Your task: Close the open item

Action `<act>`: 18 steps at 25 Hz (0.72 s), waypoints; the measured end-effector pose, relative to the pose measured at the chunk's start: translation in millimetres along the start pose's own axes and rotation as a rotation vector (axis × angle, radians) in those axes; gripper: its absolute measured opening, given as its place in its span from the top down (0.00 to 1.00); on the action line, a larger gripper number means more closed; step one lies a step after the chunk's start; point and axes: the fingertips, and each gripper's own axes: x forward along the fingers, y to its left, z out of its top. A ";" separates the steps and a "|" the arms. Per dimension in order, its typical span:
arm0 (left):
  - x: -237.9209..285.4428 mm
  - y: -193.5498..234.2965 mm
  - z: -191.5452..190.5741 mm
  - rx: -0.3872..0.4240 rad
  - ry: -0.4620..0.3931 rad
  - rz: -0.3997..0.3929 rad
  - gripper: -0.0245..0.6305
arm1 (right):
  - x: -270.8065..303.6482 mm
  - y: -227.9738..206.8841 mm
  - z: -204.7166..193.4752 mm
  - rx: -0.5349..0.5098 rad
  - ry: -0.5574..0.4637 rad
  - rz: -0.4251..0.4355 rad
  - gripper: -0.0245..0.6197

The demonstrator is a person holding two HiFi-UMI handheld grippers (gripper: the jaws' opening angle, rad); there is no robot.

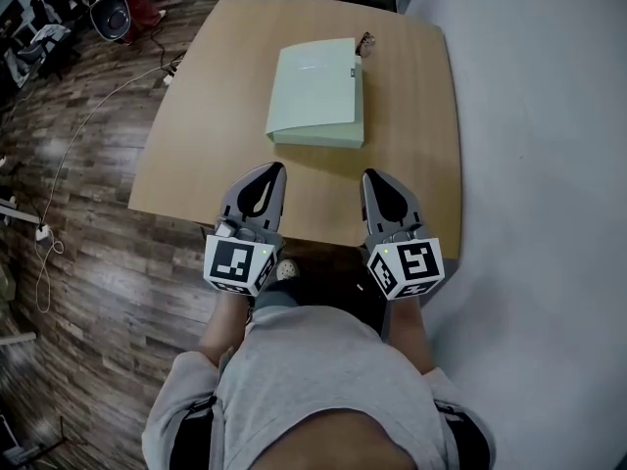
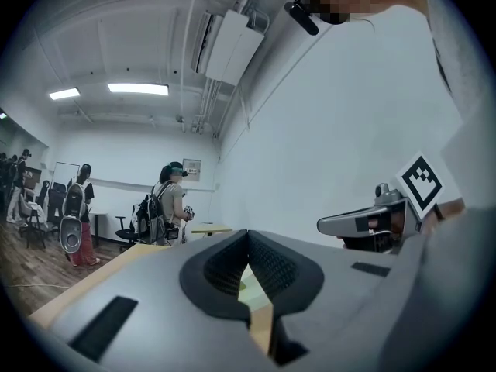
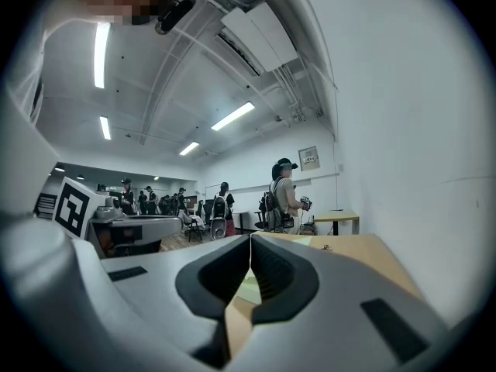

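Note:
A pale green book-like item (image 1: pixel 315 94) lies flat and closed on the wooden table (image 1: pixel 196 125), toward its far side. My left gripper (image 1: pixel 277 168) hovers over the table's near edge, a short way in front of the item's left corner; its jaws meet at the tips with nothing between them. To its right my right gripper (image 1: pixel 369 175) is shut and empty too, just short of the item's right corner. In the left gripper view the closed tips (image 2: pixel 248 235) leave a sliver of the green item (image 2: pixel 246 284) showing. The right gripper view shows shut tips (image 3: pixel 250 237).
A small dark object (image 1: pixel 365 40) lies by the item's far right corner. A white wall (image 1: pixel 549 164) runs along the table's right side. Wooden floor with cables (image 1: pixel 59 164) lies to the left. Several people (image 3: pixel 283 196) stand far across the room.

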 end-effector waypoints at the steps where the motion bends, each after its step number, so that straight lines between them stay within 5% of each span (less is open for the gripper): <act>1: 3.7 3.7 -0.5 -0.001 0.001 -0.007 0.94 | 4.9 -0.4 0.0 0.002 0.001 -0.005 0.95; 18: 56.1 41.5 -15.2 0.004 0.007 -0.149 0.94 | 58.9 -10.1 -6.6 0.026 -0.007 -0.121 0.95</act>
